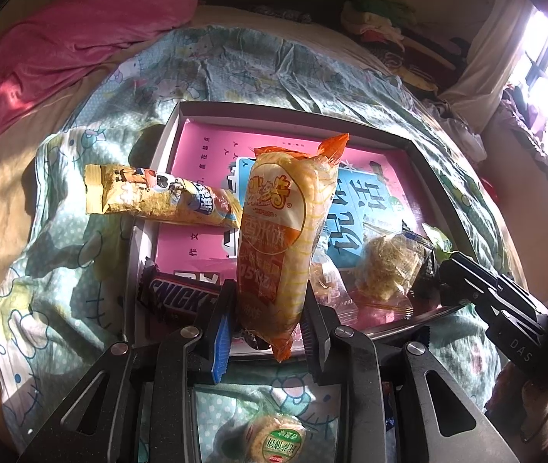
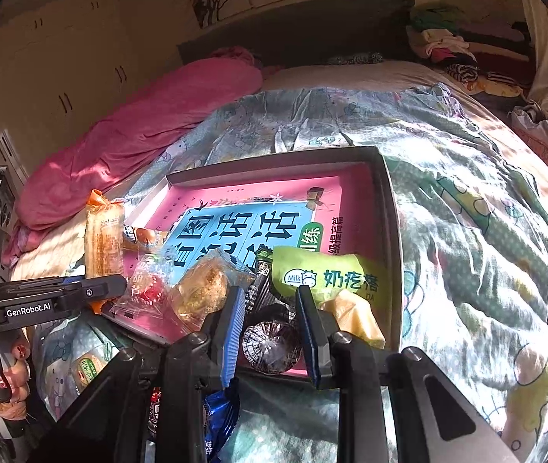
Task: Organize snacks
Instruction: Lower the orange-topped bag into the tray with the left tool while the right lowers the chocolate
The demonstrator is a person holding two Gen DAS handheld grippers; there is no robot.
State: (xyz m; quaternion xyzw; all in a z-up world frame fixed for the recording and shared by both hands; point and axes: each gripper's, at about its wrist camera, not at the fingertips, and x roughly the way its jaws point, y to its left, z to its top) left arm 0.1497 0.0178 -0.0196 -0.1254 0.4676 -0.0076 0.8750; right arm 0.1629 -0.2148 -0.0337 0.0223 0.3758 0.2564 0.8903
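Left wrist view. The left gripper (image 1: 268, 320) is clamping the lower end of an orange rice-cracker packet (image 1: 281, 239), which is standing nearly upright over the near edge of the grey box (image 1: 424, 162) lined with a pink sheet. A yellow snack packet (image 1: 158, 196) is lying across the box's rim at 9 o'clock; a Snickers bar (image 1: 177, 297) is resting at 8 o'clock; a clear-wrapped crumbly cake (image 1: 385, 266) is sitting at 3 o'clock. Risk: gripped only at its tail, the tall packet is likely to swing or slip out and land on the quilt (image 1: 61, 270) outside the box.

Right wrist view. The right gripper (image 2: 272, 332) is closed on a round dark foil-wrapped snack (image 2: 270, 343) at the box's near edge, with a green milk-snack pouch (image 2: 331, 277) just behind at 1 o'clock. Risk: the glossy round wrapper may be squirting free, and the two grippers are working close enough to knock each other.
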